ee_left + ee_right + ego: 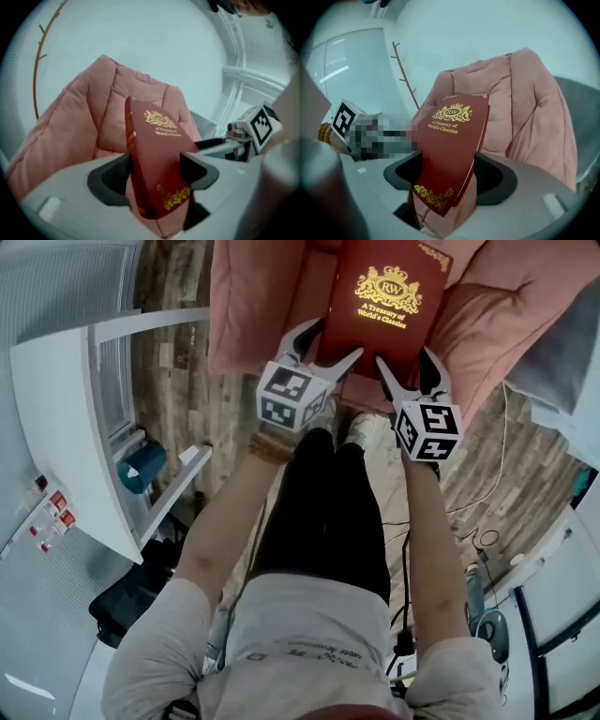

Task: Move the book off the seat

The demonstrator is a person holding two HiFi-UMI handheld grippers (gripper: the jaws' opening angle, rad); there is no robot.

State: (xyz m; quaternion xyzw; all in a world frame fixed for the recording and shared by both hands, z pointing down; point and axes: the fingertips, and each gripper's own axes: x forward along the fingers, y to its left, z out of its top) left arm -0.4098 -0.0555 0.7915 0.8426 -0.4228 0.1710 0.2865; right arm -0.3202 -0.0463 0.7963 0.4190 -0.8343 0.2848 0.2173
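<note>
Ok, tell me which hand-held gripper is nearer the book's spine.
Left. The left hand-held gripper clamps the book at its lower spine-side corner; the right hand-held gripper clamps the lower edge toward the page side, farther from the spine.

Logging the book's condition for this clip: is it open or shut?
Shut. The red book shows only front cover and spine, no pages spread, and sits between the fingers of the left gripper and right gripper.

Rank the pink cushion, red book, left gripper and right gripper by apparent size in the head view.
1. pink cushion
2. red book
3. left gripper and right gripper: they look alike, so no order between them.
</note>
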